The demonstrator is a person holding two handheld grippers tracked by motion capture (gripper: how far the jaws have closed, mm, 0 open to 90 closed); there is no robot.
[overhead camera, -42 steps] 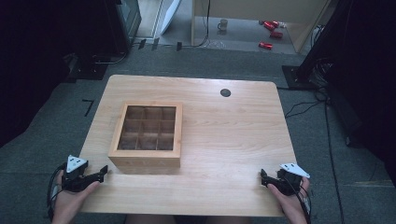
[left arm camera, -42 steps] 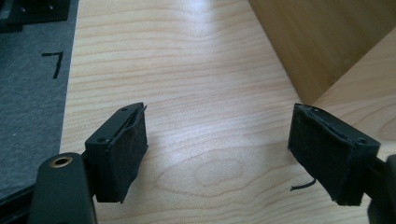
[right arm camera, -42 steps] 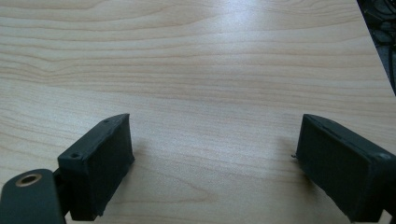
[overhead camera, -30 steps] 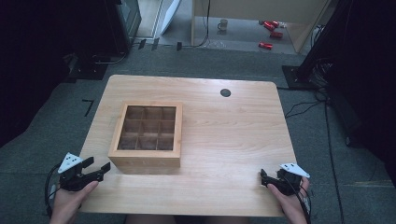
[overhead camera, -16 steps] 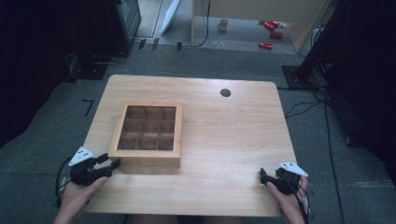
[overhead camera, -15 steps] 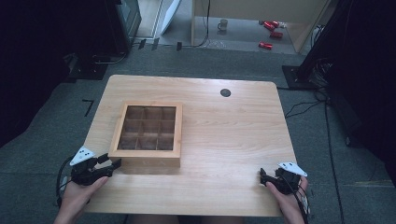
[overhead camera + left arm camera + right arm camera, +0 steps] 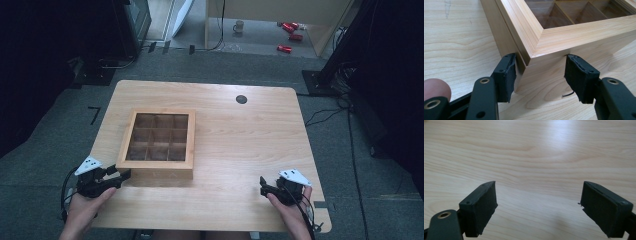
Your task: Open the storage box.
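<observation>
The pale wooden table [image 7: 240, 145], rounded at the corners and grained, carried a square wooden box [image 7: 157, 143] on its left half. Since the earlier frames the left gripper [image 7: 122, 174] had travelled from the table's near-left edge up to the box's near-left corner; the box and the right gripper [image 7: 262, 187] stayed where they were. The box was divided into nine compartments under a clear pane in a mitred frame; I could not tell any contents. In the left gripper view, the jaws stood spread on either side of that corner [image 7: 530, 60], one pad [image 7: 507, 75] just beside the side wall. The right gripper's jaws gaped wide above bare wood near the table's near-right edge.
</observation>
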